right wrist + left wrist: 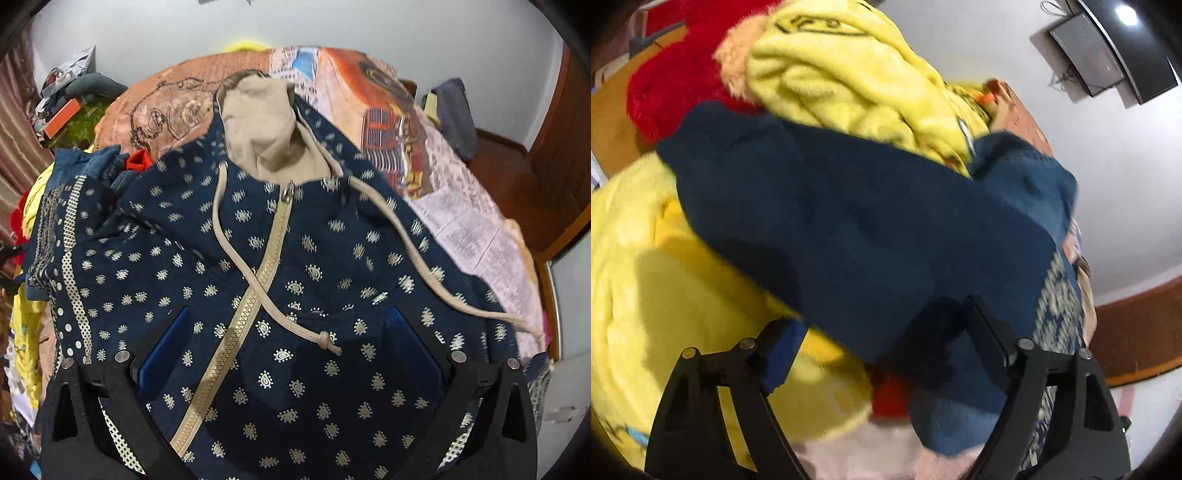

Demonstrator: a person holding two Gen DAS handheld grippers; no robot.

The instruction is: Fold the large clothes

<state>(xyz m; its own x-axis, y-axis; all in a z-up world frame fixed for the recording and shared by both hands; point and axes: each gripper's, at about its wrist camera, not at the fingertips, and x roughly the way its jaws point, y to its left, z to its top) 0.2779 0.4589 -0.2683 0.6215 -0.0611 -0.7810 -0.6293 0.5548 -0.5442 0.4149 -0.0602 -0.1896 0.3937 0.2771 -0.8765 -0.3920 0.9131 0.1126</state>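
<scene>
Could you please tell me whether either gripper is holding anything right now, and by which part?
Nothing is held. The right gripper is open over the patterned hoodie; the left gripper is open over dark blue fabric.

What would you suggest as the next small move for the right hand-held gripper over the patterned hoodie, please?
Probably lower the right hand-held gripper and close on the navy patterned hoodie beside its zipper. The fingers stand wide apart over flat fabric, the hood lies open at the far end, and the drawstrings sprawl loose, so nothing looks gripped yet.

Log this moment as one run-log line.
left gripper: open, over blue fleece | right gripper: open, over patterned hoodie | fold: not begun
</scene>
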